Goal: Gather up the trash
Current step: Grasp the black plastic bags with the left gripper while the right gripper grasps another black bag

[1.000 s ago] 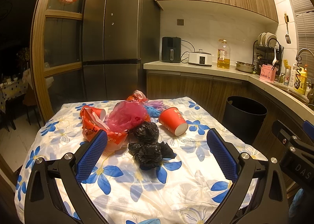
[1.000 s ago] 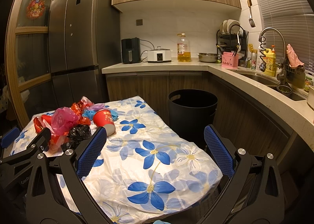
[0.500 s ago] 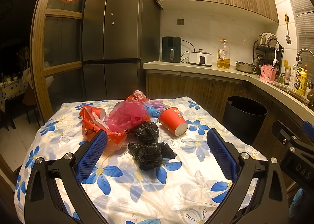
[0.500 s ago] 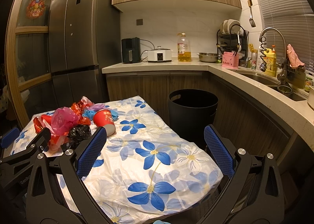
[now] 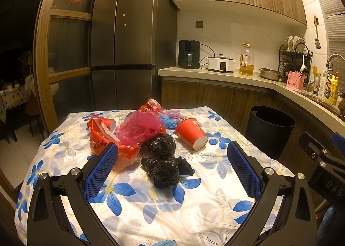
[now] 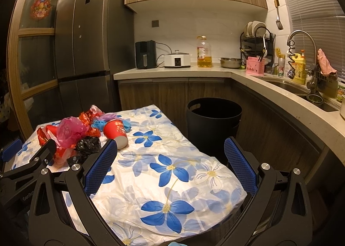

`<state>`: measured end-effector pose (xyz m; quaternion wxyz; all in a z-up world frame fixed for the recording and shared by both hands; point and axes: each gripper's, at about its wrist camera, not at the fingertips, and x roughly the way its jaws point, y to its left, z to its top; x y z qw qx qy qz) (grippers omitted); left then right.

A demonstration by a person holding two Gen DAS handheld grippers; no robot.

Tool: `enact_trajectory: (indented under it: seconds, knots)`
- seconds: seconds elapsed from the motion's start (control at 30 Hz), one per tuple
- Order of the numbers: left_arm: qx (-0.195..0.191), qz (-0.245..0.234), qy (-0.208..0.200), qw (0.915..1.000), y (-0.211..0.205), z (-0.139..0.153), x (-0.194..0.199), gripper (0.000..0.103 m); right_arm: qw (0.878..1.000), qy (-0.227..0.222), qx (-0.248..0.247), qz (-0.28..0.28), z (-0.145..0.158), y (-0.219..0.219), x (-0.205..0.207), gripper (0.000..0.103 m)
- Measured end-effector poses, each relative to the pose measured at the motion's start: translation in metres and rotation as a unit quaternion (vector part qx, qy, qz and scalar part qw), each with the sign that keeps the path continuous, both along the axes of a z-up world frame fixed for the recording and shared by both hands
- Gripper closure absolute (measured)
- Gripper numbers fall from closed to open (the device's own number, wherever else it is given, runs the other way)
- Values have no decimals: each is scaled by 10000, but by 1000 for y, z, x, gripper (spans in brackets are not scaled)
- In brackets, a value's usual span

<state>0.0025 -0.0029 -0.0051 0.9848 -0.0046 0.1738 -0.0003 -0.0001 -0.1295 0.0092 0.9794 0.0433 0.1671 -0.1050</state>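
A heap of trash lies on the flowered tablecloth (image 5: 151, 203): a crumpled black bag (image 5: 166, 170) nearest, a second black bag (image 5: 160, 144) behind it, a pink bag (image 5: 140, 127), a red printed bag (image 5: 101, 138) and a red paper cup (image 5: 190, 133) on its side. My left gripper (image 5: 172, 159) is open, hovering just short of the nearest black bag with nothing between its blue pads. My right gripper (image 6: 170, 153) is open too, over the table's right part (image 6: 172, 170), right of the heap; the red cup (image 6: 115, 133) lies beyond its left finger. A black bin (image 6: 213, 125) stands on the floor right of the table.
The black bin (image 5: 269, 129) stands between the table and the wooden counter cabinets (image 5: 215, 99). A tall dark fridge (image 5: 125, 52) rises behind the table. On the counter stand an air fryer (image 6: 145, 54), a cooker (image 6: 176, 60) and an oil bottle (image 6: 203, 52); the sink (image 6: 297, 91) is at right.
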Motion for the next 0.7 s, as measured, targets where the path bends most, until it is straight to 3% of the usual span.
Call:
enact_trajectory:
  seconds: [0.33, 0.7]
  knots:
    - [-149, 29, 14, 9999, 18, -15, 9, 5, 9999, 31, 101, 86, -8, -4, 14, 5]
    - [-466, 151, 207, 9986, 43, -62, 51, 6, 9989, 90, 152, 445, -31, -3, 39, 5]
